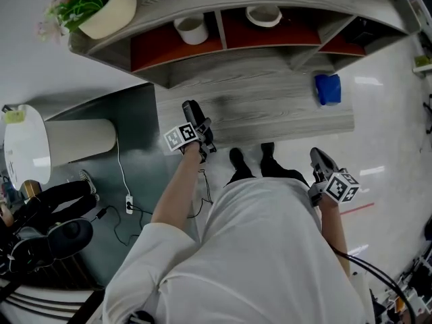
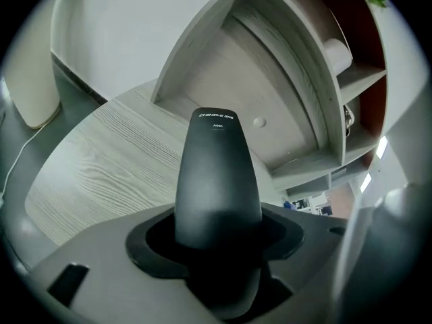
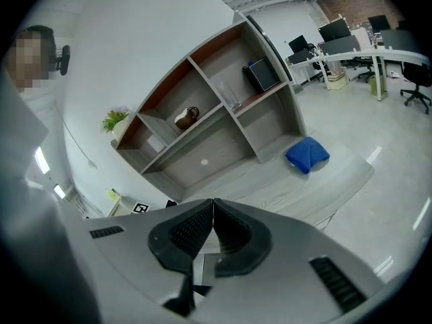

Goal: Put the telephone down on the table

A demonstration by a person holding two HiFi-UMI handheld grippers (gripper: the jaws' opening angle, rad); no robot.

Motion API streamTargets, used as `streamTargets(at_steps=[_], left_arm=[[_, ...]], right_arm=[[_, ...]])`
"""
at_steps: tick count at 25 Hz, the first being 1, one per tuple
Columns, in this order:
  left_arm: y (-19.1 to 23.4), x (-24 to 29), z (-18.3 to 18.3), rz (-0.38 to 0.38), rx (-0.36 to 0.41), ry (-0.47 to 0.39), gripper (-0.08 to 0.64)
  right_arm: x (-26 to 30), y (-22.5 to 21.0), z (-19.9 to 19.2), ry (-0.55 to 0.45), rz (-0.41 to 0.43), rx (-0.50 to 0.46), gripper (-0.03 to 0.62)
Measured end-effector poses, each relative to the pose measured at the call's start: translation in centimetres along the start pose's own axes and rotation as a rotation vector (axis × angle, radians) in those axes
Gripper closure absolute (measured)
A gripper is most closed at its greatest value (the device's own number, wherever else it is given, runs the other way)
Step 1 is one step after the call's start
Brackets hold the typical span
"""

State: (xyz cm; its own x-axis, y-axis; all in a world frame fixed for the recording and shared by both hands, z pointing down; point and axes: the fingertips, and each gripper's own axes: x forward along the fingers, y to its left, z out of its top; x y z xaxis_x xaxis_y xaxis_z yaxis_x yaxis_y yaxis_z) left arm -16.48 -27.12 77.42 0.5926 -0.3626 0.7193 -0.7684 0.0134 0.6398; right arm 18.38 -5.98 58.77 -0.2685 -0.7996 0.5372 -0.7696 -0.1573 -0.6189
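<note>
The telephone [image 2: 218, 181] is a black handset with small white print at its tip. My left gripper [image 2: 218, 245] is shut on its lower end, and the handset sticks out ahead over the grey wooden table [image 2: 94, 167]. From the head view, the left gripper [image 1: 201, 131] holds the telephone [image 1: 191, 111] above the table's [image 1: 270, 117] near left corner; whether it touches the top cannot be told. My right gripper [image 1: 320, 159] hangs off the table's front right, near the person's hip. Its jaws [image 3: 213, 231] are shut with nothing between them.
A blue cloth [image 1: 328, 88] lies at the table's right end. A curved shelf unit [image 1: 270, 5] at the back holds white cups, and a flower pot [image 1: 108, 11] stands on its left end. A white cylinder [image 1: 77, 140] and a cable [image 1: 125, 194] lie on the floor at left.
</note>
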Motion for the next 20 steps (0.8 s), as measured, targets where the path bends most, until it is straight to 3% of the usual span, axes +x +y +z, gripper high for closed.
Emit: streamTargets(at_steps=[7,20], left_arm=[[2.6,3.3,0.7,0.132,0.106,0.088,0.273],[4.8,6.8,1.3,0.310,0.150,0.166,0.272]], right_arm=[[0.8,-0.1,0.0,0.035,-0.039,-0.018,0.575],[-0.7,-1.5,0.2,0.007,-0.122,0.013,0.575]])
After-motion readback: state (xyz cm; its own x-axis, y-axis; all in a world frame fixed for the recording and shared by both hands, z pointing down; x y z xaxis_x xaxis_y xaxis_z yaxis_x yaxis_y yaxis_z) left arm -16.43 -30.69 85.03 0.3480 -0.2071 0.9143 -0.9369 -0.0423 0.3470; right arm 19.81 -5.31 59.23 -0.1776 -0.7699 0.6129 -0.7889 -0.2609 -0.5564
